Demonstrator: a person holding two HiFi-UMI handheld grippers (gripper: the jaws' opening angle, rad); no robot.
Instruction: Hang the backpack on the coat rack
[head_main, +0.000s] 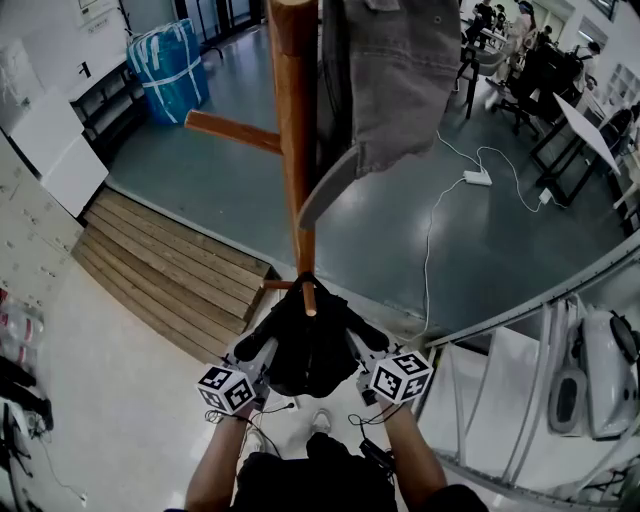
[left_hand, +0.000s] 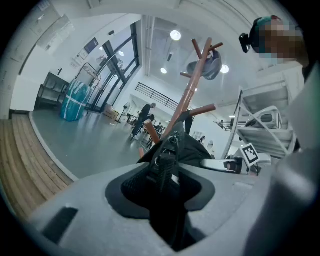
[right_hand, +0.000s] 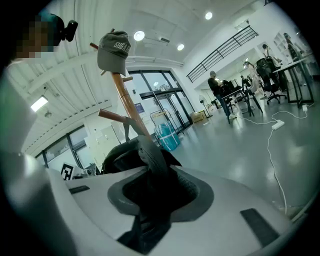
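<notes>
A wooden coat rack (head_main: 295, 150) stands in front of me, with a grey cap (head_main: 390, 90) on an upper peg. A black backpack (head_main: 305, 345) hangs between my two grippers, close against the pole, and a low peg's tip (head_main: 309, 297) shows at its top. I cannot tell whether its loop is over that peg. My left gripper (head_main: 252, 352) is shut on a black webbing strap with a buckle (left_hand: 167, 162). My right gripper (head_main: 362, 350) is shut on the backpack's other black strap (right_hand: 150, 152). In both gripper views the rack (left_hand: 187, 97) (right_hand: 125, 102) rises just beyond the bag.
A wooden step platform (head_main: 165, 265) lies left of the rack, with a blue wrapped bundle (head_main: 168, 68) behind it. A white power strip with its cable (head_main: 476, 178) lies on the grey floor. A white metal frame holding irons (head_main: 600, 370) is at my right. Desks, chairs and people (head_main: 540, 60) are far right.
</notes>
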